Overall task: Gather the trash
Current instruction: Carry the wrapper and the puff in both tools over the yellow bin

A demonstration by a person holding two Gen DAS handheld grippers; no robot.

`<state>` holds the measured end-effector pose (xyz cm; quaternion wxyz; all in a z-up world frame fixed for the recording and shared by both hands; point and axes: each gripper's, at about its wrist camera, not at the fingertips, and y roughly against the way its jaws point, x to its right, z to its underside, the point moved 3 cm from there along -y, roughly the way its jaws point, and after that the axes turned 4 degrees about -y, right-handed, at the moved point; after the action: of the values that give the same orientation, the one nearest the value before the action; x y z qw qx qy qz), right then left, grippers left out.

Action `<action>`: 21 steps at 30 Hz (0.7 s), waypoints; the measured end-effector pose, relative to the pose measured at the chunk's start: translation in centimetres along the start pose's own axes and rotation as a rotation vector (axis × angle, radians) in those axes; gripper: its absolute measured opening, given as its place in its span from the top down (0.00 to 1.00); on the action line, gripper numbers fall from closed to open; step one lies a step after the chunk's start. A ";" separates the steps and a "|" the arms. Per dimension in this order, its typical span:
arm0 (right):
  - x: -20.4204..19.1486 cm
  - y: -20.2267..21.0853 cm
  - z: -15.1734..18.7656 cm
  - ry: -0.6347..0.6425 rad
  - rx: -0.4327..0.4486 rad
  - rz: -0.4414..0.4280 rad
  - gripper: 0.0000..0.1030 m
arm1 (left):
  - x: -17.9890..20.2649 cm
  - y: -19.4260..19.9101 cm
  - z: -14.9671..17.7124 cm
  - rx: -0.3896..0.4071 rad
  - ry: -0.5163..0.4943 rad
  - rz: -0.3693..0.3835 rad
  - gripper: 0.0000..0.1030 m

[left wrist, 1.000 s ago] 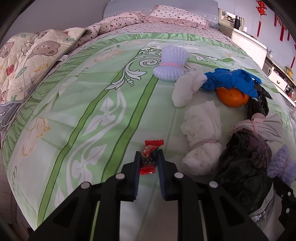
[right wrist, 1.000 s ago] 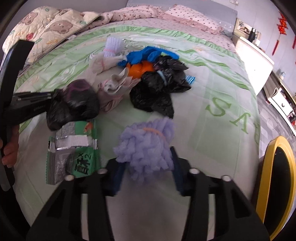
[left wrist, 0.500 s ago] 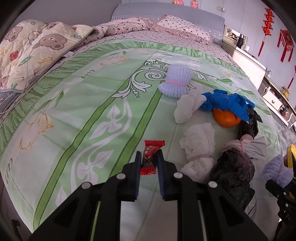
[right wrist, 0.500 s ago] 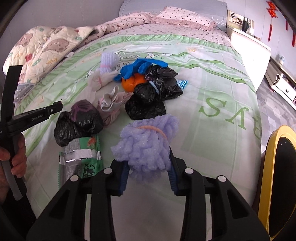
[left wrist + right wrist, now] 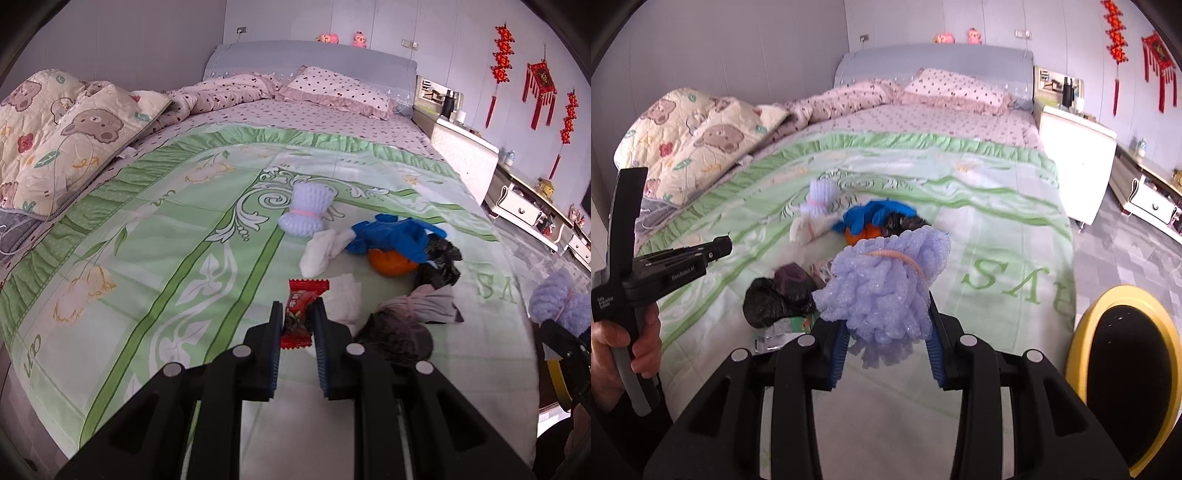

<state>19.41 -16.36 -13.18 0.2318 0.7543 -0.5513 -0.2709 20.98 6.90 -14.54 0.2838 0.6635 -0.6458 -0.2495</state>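
Observation:
My left gripper [image 5: 298, 325] is shut on a red candy wrapper [image 5: 300, 314] and holds it above the green bedspread [image 5: 147, 229]. My right gripper [image 5: 886, 325] is shut on a fluffy lilac bundle [image 5: 886, 284] tied with an orange band, lifted over the bed's near right side; it also shows at the right edge of the left wrist view [image 5: 561, 302]. A yellow-rimmed black bin [image 5: 1126, 373] stands on the floor at the lower right. The left gripper's body [image 5: 665, 266] shows at the left of the right wrist view.
On the bed lie a pale lilac bundle [image 5: 308, 214], white tissues [image 5: 319, 251], a blue glove [image 5: 395, 236] over an orange [image 5: 391, 262], black bags [image 5: 439, 266], a dark bundle [image 5: 399, 332] and a green packet [image 5: 798, 325]. A bear quilt [image 5: 62, 129] lies far left, a white nightstand [image 5: 1075, 162] right.
Both grippers have risen and pulled back from the bed, each carrying its item. The yellow bin has come further into the right wrist view.

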 end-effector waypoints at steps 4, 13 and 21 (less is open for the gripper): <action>1.5 3.3 -1.2 -0.041 0.037 0.009 0.66 | 2.5 2.7 -0.8 0.042 -0.043 0.048 0.85; 6.8 10.7 -2.9 -0.082 0.115 0.078 0.66 | 9.7 6.6 -3.1 0.095 -0.134 0.154 0.85; 12.5 14.4 -2.7 -0.126 0.136 0.172 0.65 | 16.4 7.8 -4.2 0.123 -0.219 0.228 0.85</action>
<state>14.07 -32.33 -3.72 0.1675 0.6995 -0.6446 -0.2591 19.00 -9.32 -5.55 0.1968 0.5710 -0.7579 -0.2465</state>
